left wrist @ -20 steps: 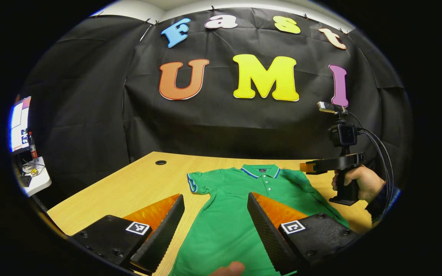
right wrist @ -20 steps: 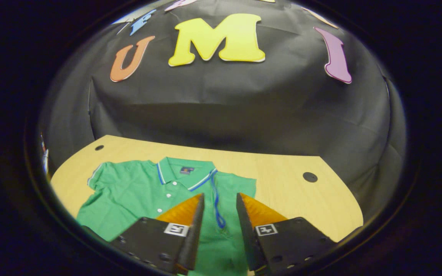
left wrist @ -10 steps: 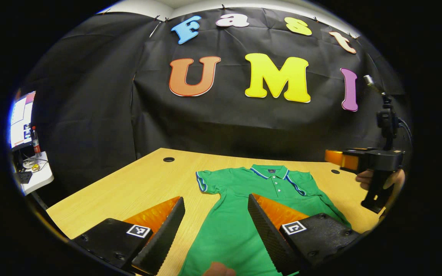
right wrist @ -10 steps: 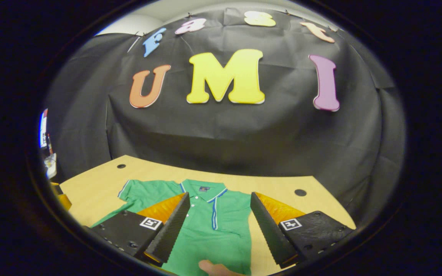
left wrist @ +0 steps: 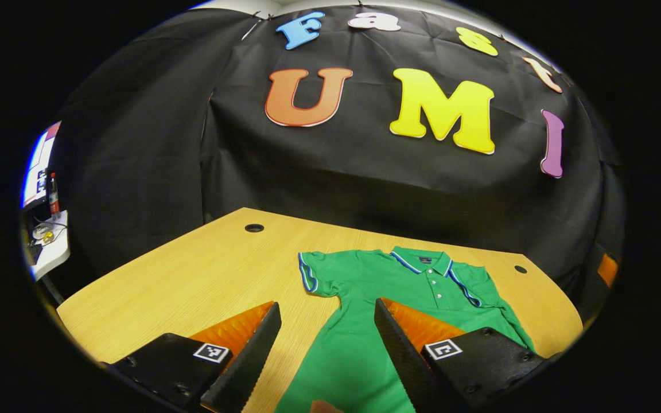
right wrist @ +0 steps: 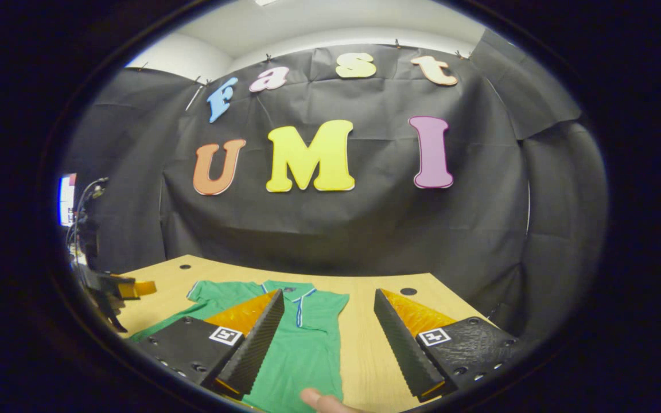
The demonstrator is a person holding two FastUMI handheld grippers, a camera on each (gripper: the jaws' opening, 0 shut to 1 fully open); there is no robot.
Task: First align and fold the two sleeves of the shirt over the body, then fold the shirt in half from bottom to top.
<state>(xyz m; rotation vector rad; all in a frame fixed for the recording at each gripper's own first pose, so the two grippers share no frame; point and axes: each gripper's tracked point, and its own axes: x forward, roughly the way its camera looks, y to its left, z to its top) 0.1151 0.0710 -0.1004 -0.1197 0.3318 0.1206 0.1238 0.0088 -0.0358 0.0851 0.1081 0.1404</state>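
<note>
A green polo shirt (left wrist: 359, 344) lies flat on the wooden table (left wrist: 204, 275), collar (left wrist: 422, 261) toward the wall. One sleeve (left wrist: 314, 276) is spread out to the side. The other sleeve (left wrist: 468, 287) lies folded over the body, its blue trim showing. My left gripper (left wrist: 326, 307) hovers open over the shirt's lower body, nothing between its fingers. In the right gripper view, the shirt (right wrist: 307, 338) lies below my right gripper (right wrist: 329, 293), which is open and holds nothing. The left gripper (right wrist: 121, 287) shows at the far left there.
The table has cable holes (left wrist: 254, 228) (left wrist: 520, 269) near its back edge. A person's fingertip (right wrist: 319, 398) shows at the bottom. A monitor (left wrist: 38, 169) and a small white stand (left wrist: 52, 246) sit off the table's left. Bare wood lies left of the shirt.
My right gripper opened wide from nearly closed around the folded sleeve's trim, then drew back and up, away from the shirt. The left gripper stayed open and shifted slightly.
</note>
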